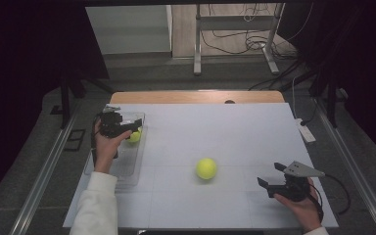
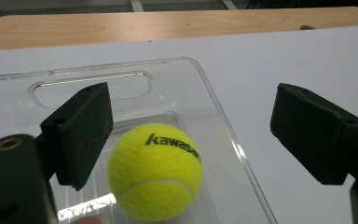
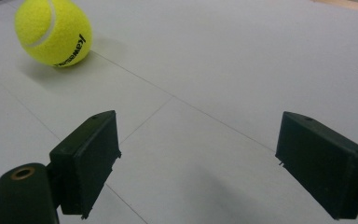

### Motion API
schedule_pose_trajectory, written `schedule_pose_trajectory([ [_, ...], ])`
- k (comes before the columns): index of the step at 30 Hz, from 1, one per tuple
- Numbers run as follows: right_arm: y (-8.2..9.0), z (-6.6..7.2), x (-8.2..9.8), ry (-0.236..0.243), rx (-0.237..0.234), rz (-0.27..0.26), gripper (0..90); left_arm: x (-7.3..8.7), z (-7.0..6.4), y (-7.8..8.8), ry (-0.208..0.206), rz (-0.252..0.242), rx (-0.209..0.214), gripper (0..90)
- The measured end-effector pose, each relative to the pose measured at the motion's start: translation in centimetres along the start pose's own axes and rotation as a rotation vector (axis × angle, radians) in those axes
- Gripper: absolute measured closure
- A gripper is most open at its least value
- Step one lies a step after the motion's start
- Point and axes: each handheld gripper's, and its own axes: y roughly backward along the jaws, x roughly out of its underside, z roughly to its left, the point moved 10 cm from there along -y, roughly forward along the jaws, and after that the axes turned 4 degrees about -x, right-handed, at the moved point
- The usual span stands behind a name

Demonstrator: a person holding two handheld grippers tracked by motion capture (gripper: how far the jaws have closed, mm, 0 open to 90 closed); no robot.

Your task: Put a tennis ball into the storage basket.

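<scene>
A yellow tennis ball (image 1: 134,136) (image 2: 154,171) lies inside a clear plastic tray (image 1: 127,164) (image 2: 168,70) at the table's left side. My left gripper (image 1: 127,128) (image 2: 191,135) hovers just above that ball, open, jaws well apart and touching nothing. A second yellow tennis ball (image 1: 206,168) (image 3: 53,32) rests on the white table near the middle. My right gripper (image 1: 269,177) (image 3: 209,163) sits at the front right, open and empty, its jaws pointing left toward the second ball, a good distance from it.
The white tabletop (image 1: 225,132) has a wooden strip (image 1: 196,97) along its far edge. A white remote-like object (image 1: 305,131) lies at the right edge. Metal stand legs and cables (image 1: 235,39) are on the floor beyond the table.
</scene>
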Motion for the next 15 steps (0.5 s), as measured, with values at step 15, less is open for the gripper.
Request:
schedule_pose_trajectory([
  [15,0.2,-0.1,0.0,-0.006,0.013,0.002,13.3,-0.6,-3.4,1.5,-0.036,-0.045,0.101,15.5],
])
